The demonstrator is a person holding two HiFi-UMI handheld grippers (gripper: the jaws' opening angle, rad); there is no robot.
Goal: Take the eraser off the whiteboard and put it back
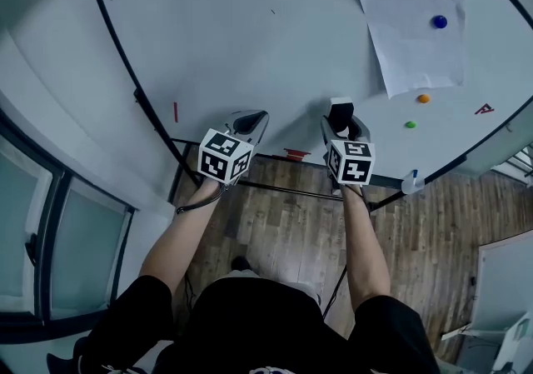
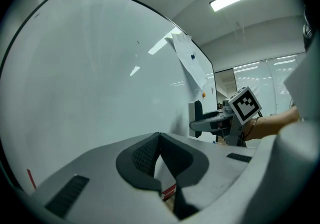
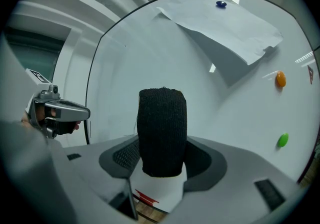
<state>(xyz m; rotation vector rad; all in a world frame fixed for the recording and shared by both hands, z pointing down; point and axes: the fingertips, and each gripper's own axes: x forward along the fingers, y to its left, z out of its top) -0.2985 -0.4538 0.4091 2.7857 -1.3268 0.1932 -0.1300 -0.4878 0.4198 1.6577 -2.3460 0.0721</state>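
The eraser (image 3: 161, 133), black felt on a white body, stands upright between the jaws of my right gripper (image 3: 161, 164), which is shut on it. In the head view the eraser (image 1: 340, 107) is held up near the lower part of the whiteboard (image 1: 250, 31); whether it touches the board I cannot tell. My left gripper (image 1: 251, 122) hovers beside it to the left, also close to the board. Its jaws meet at the tips with nothing between them (image 2: 159, 140). From the left gripper view the eraser (image 2: 195, 114) shows at the tip of the right gripper (image 2: 200, 125).
A paper sheet (image 1: 414, 27) hangs at the board's upper right under a blue magnet (image 1: 439, 22). Orange (image 1: 424, 98) and green (image 1: 410, 124) magnets sit below it. A red mark (image 1: 175, 111) is on the board's left. Wooden floor (image 1: 291, 222) lies below.
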